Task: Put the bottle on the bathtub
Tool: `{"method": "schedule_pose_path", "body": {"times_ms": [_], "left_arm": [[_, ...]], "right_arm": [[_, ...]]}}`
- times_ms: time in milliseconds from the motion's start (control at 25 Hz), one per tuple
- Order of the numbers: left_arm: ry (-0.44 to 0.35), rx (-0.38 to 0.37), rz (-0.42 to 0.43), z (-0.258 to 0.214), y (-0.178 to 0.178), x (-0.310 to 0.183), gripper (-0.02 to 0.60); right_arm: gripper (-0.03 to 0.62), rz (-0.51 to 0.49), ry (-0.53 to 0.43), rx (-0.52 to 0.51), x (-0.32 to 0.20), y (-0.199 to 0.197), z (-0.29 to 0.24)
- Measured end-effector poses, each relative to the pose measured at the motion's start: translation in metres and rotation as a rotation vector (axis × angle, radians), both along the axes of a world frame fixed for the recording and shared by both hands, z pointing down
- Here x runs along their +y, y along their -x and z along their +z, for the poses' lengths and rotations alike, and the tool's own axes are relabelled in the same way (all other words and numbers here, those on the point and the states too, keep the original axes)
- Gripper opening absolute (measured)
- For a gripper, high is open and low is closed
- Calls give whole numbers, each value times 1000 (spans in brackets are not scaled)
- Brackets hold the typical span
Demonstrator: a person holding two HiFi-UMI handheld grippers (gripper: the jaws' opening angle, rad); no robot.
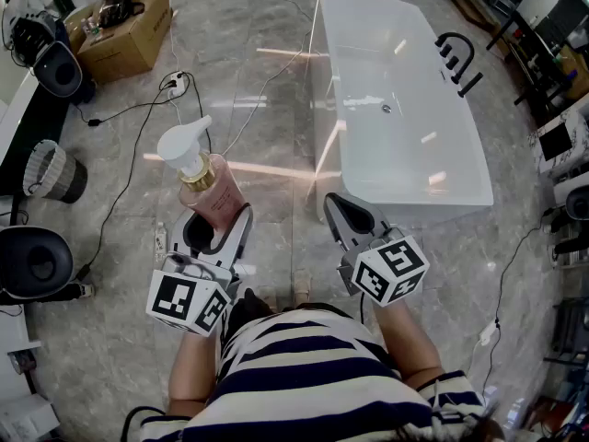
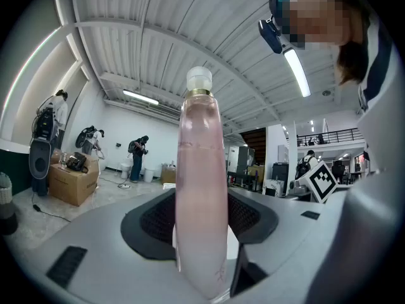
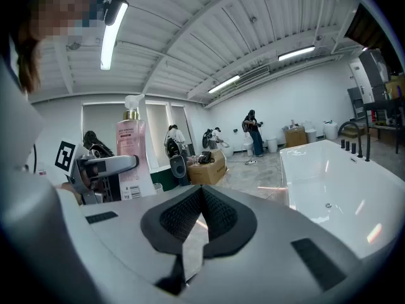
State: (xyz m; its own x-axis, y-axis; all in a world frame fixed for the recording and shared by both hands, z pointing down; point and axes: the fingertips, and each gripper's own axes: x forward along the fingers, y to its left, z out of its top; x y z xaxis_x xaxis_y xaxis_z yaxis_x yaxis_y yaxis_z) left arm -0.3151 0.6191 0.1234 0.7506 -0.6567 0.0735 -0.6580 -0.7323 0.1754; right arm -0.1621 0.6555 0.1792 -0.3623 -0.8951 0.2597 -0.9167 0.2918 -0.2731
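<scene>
Pink bottle (image 1: 217,197) clamped in L gripper (image 1: 219,226); R gripper (image 1: 337,206) jaws together, empty.

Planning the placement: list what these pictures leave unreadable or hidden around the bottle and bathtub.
- Bottle label print: right gripper view, too small to read.
- Bottle base: head view, covered by the left claw.
- Bathtub near side: right gripper view, hidden behind the right claw.
- Cardboard box contents: head view, too small.

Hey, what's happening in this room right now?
A person in a striped shirt holds a gripper in each hand. The left gripper clamps an upright pink pump bottle; the right gripper is shut and empty. Both are above the floor, short of the white bathtub, so the bottle isn't on it yet.
</scene>
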Motion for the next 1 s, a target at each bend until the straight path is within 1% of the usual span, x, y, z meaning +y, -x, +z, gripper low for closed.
{"method": "schedule_pose_path", "body": {"times_ms": [120,320,560,760,1000], "left_arm": [[4,2,1,1,-2,-2,235],[7,4,6,3,-8,1,235],[15,12,11,5,-17,2,235],[17,13,21,7,-29,3,235],[13,12,15,8,-45,1,235]], "right_arm": [[26,2,3,6,-3,-2,1],[26,-15,-16,-32,1,-4,-2],[28,-26,-36,-43,1,-8,-4],[28,-79,-47,-76,-2,-13,-6],[29,-110,-66,-81,-9,-24,-8]]}}
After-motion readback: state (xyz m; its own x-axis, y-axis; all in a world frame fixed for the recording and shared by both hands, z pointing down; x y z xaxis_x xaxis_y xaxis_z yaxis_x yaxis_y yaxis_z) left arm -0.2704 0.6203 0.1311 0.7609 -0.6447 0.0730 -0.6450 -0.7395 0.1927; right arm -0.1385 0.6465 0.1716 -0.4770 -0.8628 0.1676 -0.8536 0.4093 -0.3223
